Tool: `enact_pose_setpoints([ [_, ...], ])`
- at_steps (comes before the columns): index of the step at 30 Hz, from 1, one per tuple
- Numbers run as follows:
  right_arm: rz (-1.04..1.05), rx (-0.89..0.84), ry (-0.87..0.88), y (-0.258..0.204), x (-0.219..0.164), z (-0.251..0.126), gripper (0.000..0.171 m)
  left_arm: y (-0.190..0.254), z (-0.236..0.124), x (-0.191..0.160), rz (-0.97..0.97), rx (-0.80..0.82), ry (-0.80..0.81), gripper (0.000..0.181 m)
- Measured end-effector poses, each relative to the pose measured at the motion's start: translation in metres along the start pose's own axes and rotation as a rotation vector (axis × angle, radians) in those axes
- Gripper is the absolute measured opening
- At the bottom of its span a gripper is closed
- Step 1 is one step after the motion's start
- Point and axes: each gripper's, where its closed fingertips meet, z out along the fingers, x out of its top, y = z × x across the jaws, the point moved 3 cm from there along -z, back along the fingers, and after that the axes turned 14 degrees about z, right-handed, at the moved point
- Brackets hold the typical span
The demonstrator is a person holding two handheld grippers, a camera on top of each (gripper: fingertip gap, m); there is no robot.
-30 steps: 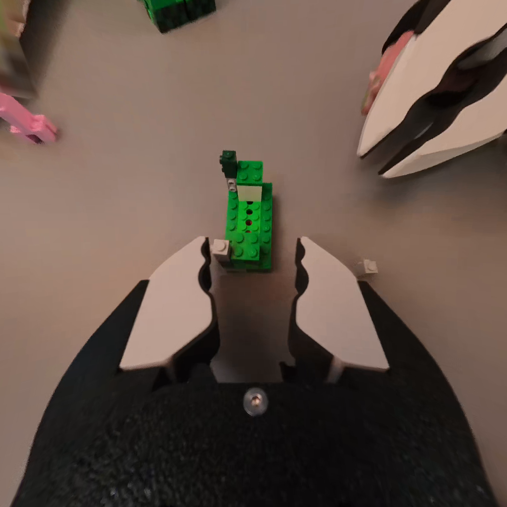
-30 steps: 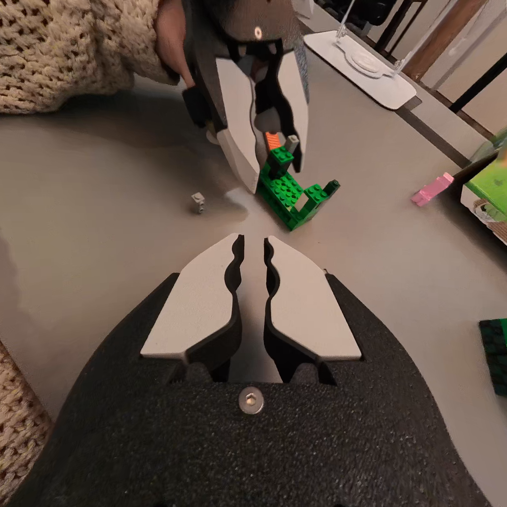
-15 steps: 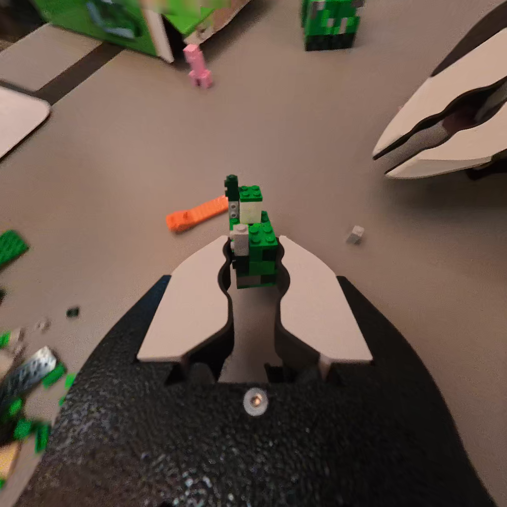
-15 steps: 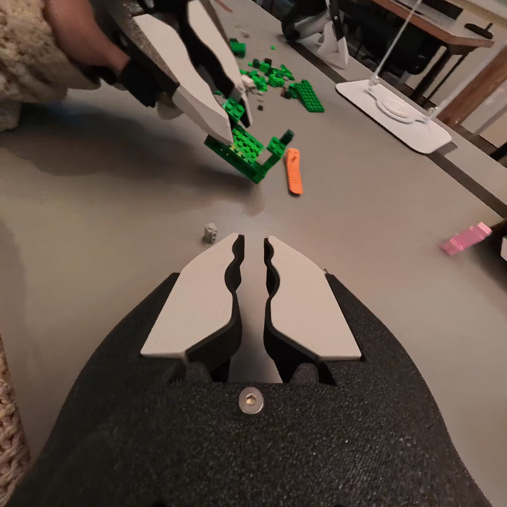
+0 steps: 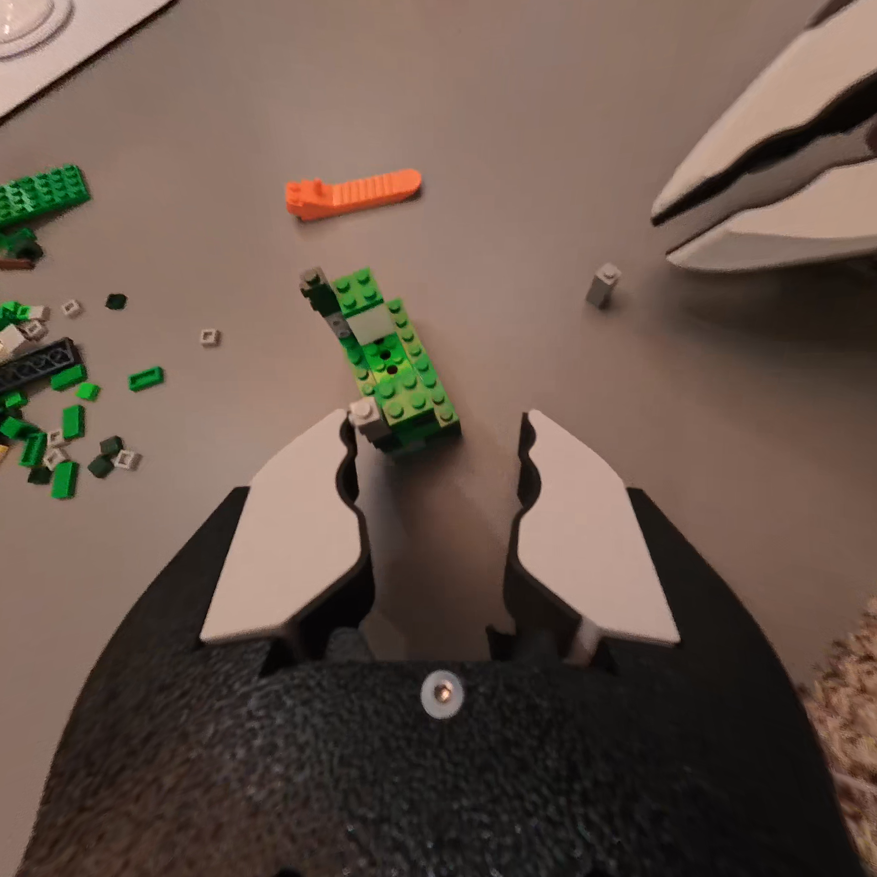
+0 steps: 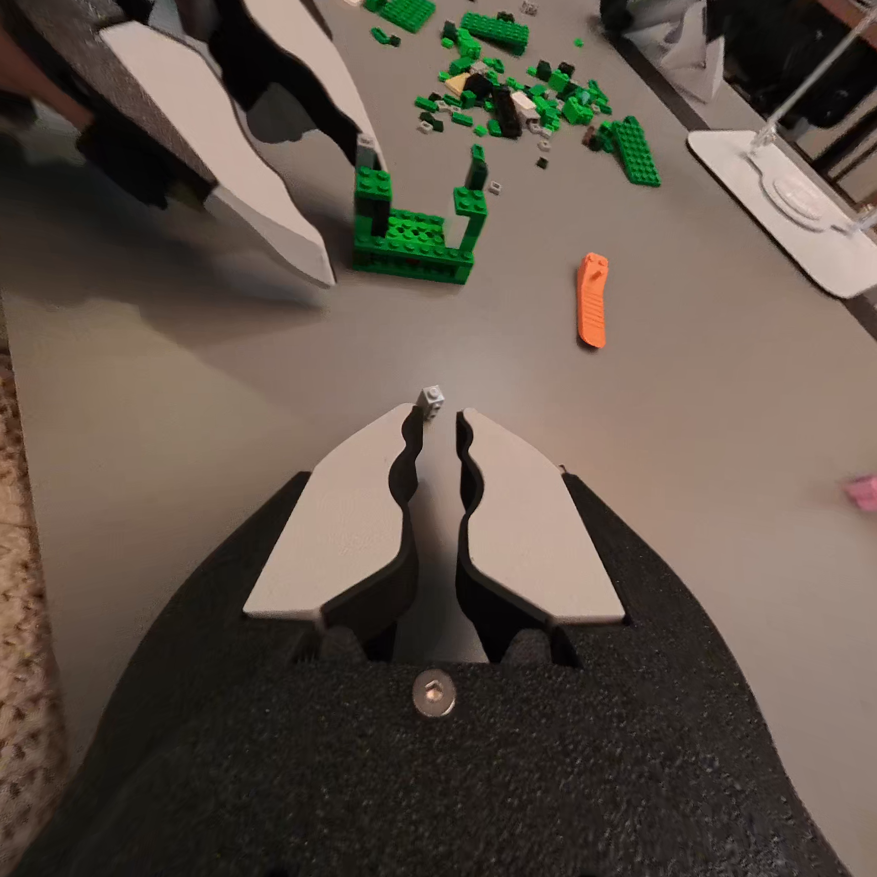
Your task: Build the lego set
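Standing on the grey table (image 6: 617,474), the green build (image 6: 417,228) rests on its base plate with a stepped wall rising at each end — a steady way to leave it while you fetch the next piece. Your left gripper (image 5: 434,417) hangs just behind it with its jaws wide apart and nothing between them; one fingertip (image 5: 332,427) sits right beside the small grey brick (image 5: 368,417) on the near wall, whether touching I cannot tell. Your right gripper (image 6: 434,413) points low at the loose grey brick (image 6: 432,398), which lies just past the tips. Its jaws leave only a narrow gap and hold nothing, so I judge you need to widen them a little before closing on it. The pieces are hard, glossy plastic with round studs — small and easy to tip. Your fingers are smooth pale plates with wavy inner edges. An orange separator (image 6: 591,303), ribbed and flat, lies apart to the side, and spare parts (image 6: 512,95) lie scattered beyond.
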Motion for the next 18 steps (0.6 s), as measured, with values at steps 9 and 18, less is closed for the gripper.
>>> enact_pose_setpoints([
  [9, -0.106, 0.217, -0.066, 0.004, 0.002, 0.018, 0.013, 0.011, -0.005, -0.010, -0.028, -0.177, 0.015, 0.057],
  [18, -0.081, 0.147, -0.093, 0.009, 0.002, 0.011, 0.017, 0.011, -0.005, -0.016, -0.019, -0.200, 0.002, 0.054],
])
